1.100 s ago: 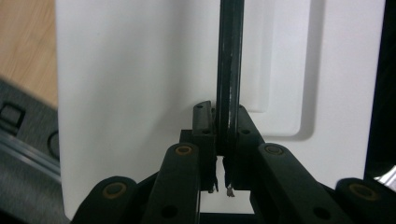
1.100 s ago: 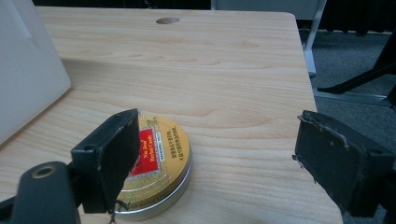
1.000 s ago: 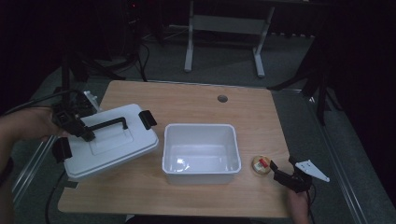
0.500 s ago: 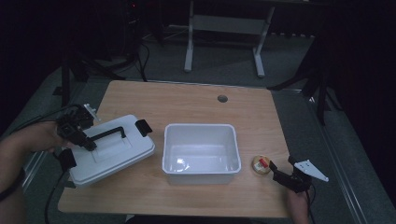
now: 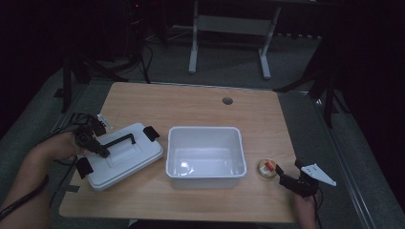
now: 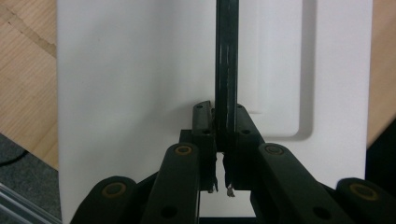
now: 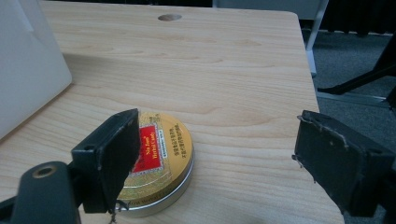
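My left gripper (image 5: 98,149) is clamped on the black handle (image 6: 227,70) of the white lid (image 5: 125,156), which lies on the wooden table (image 5: 200,102) just left of the open white bin (image 5: 205,151). Right of that bin, my right gripper (image 7: 212,163) has its jaws spread wide beside the small gold tin (image 7: 161,161), not gripping it.

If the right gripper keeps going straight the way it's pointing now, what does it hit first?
Probably the round gold tin: it lies just ahead of the right gripper, by its left jaw. Farther on there is bare wooden table, though depth is hard to judge.
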`<state>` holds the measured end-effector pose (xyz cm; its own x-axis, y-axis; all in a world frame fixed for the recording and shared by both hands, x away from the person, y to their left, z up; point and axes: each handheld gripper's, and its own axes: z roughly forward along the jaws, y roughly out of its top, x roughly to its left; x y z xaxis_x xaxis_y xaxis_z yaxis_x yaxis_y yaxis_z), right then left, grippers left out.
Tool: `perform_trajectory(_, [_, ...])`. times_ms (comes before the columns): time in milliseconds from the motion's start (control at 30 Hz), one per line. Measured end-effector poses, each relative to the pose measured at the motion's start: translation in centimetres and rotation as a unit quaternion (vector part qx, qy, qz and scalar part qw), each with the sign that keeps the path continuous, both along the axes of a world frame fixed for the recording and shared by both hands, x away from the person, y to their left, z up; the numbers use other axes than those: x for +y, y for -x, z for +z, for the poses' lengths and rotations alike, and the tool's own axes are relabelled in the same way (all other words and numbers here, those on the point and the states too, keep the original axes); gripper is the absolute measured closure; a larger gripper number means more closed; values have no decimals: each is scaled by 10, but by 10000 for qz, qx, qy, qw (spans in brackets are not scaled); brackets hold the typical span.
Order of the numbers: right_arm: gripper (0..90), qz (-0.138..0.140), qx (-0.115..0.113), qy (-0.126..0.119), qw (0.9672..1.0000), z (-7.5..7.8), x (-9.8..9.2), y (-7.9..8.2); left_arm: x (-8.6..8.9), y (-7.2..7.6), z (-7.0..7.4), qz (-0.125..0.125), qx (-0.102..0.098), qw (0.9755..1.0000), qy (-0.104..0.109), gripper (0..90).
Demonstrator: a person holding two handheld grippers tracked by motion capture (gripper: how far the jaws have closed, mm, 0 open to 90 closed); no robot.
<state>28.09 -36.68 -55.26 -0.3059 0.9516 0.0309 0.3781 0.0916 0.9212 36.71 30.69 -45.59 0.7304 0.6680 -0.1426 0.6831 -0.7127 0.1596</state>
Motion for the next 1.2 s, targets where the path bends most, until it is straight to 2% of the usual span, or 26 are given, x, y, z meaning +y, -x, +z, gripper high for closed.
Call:
perform_trajectory(133, [141,5,12,36,10000,0,1,0,-2,0,-10,-19,188,9998,-39,831])
perform_trajectory(233, [141,44,10,89,10000,0,2,0,-1,1,-16,-63,220,9997,-36,830])
perform_trajectory(367, [141,57,17,65,10000,0,1,-1,2,2,-26,9,298,9996,19,830])
perform_trajectory(500, [141,60,56,83,9999,0,2,-1,6,5,-39,54,291,9995,87,828])
perform_trajectory(567, [141,77,82,108,9999,0,2,-2,10,6,-38,39,172,9996,220,827])
perform_trajectory(633, [141,79,132,105,9998,0,2,-3,11,6,-39,67,158,9996,219,825])
perform_trajectory(667, [141,94,140,83,9998,0,2,-4,12,7,-38,87,59,9997,216,809])
perform_trajectory(700, [141,121,162,59,9998,0,2,-4,13,7,-38,171,5,9996,243,762])
perform_trajectory(733, [141,147,183,42,9997,0,1,-5,14,6,-37,334,-32,9990,296,643])
perform_trajectory(767, [141,158,207,9,9997,0,1,-5,15,6,-36,420,-92,9987,289,563])
perform_trajectory(800, [141,201,264,-31,9994,0,0,-6,17,5,-35,481,-167,9983,282,531])
perform_trajectory(833, [140,229,339,-45,9992,0,0,-6,17,6,-34,581,-212,9975,341,446])
perform_trajectory(867, [141,253,394,1,9989,0,-1,-7,17,6,-33,571,-271,9974,342,363])
perform_trajectory(933, [141,273,436,13,9987,0,-1,-7,17,7,-32,521,-279,9974,403,262])
perform_trajectory(967, [141,355,523,-55,9980,0,-3,-8,17,7,-31,511,-262,9973,458,221])
perform_trajectory(1133, [140,449,742,37,9962,4,-3,-10,17,8,-30,537,-279,9970,483,183])
perform_trajectory(1200, [140,492,754,52,9959,7,-3,-8,16,9,-29,529,-299,9968,513,177])
